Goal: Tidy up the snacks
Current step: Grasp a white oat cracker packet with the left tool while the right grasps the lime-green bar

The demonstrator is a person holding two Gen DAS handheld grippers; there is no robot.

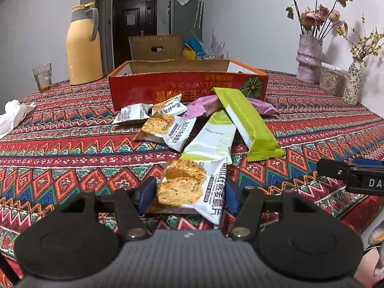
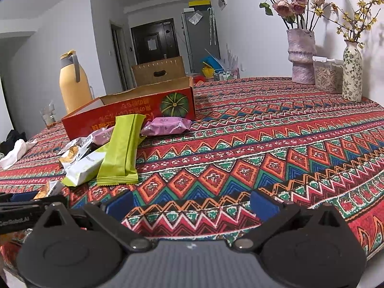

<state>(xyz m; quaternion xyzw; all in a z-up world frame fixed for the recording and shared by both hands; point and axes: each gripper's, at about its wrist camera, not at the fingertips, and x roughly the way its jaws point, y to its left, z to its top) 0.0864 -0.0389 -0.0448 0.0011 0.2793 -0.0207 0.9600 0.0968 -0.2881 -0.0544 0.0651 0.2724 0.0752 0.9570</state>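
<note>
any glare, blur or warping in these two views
Left wrist view: sharp; the fisheye bows the room edges, dark corners top right; soft sheen on the cracker packet, no harsh glare. Right wrist view: same bowing, the tablecloth curves away; the lighting is even indoors.
</note>
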